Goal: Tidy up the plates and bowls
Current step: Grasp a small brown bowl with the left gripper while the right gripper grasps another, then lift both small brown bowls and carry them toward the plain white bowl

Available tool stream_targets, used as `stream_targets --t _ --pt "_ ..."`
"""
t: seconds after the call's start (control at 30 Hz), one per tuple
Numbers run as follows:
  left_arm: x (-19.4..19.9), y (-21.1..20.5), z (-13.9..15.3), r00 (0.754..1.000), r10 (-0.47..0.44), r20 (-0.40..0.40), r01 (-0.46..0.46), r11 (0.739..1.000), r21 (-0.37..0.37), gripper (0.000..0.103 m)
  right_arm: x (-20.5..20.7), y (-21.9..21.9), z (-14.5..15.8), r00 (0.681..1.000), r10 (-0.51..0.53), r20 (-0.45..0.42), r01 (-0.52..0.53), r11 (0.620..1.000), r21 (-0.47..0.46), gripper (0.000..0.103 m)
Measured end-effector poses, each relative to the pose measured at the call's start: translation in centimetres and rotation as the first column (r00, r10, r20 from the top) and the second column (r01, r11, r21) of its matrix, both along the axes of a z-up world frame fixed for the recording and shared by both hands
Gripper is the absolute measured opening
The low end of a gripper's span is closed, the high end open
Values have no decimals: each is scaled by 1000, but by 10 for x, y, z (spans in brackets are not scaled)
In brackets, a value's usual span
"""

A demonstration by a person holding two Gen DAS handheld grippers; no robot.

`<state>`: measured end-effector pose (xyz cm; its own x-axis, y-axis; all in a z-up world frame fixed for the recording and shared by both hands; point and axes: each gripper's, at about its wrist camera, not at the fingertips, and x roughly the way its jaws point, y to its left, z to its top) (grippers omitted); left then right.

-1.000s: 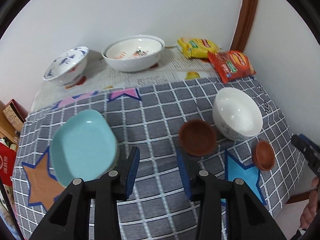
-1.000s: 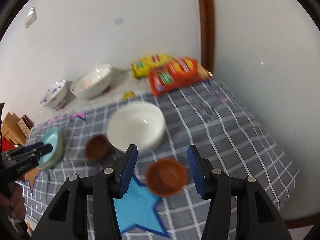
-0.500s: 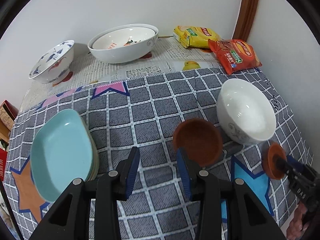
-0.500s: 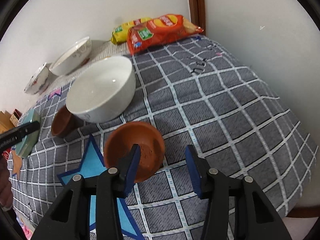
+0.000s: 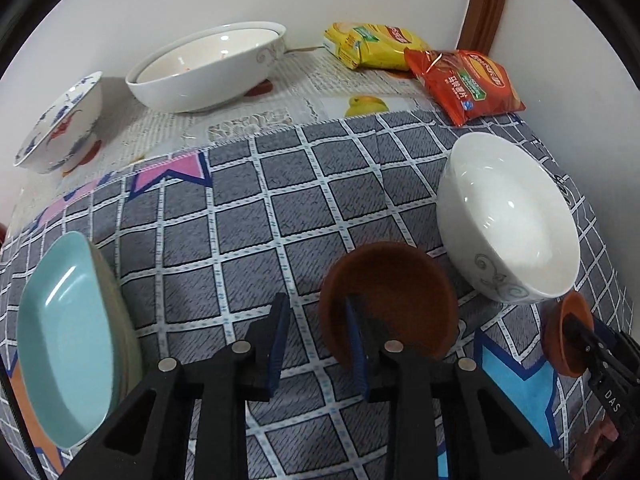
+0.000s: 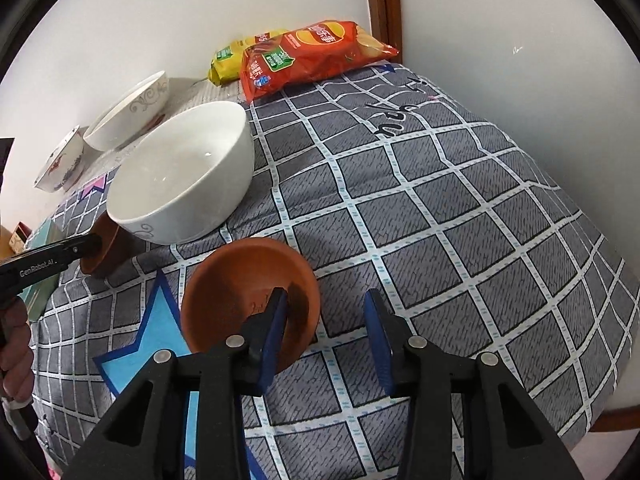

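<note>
nearby, the white bowl [image 5: 508, 220] crowds at 2 o'clock. left gripper [image 5: 318, 340] and right gripper [image 6: 325, 334], both closing, unclenched, each straddle a brown bowl's [image 5: 388, 300] rim.

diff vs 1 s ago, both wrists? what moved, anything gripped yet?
Both grippers came down, each onto a brown bowl. The left gripper now straddles the near rim of the left brown bowl; the right gripper straddles the rim of the right brown bowl. Both sets of jaws have been closing, neither clamped yet. The bowls and everything else stayed put.
</note>
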<state>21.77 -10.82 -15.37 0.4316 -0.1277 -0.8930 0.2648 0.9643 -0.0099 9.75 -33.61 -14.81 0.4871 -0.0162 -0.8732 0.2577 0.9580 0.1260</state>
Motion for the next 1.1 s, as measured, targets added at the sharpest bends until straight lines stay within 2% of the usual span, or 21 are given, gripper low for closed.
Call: stream_targets --t 0.23,0.4,0.8,1.1 --pt "6 -4 -4 1000 -30 -7 30 999 -31 15 6 -2 -1 1000 -19 21 18 1000 24 29" --pt "7 -6 -4 999 -34 1 34 999 -36 15 9 0 -1 1000 -7 21 5 999 54 15" --pt "-1 -5 12 999 -44 26 46 996 -76 8 6 5 9 999 -25 25 23 999 47 9" --pt "-16 8 43 997 -28 66 35 993 -111 8 -7 16 48 997 -25 73 25 1000 -4 9"
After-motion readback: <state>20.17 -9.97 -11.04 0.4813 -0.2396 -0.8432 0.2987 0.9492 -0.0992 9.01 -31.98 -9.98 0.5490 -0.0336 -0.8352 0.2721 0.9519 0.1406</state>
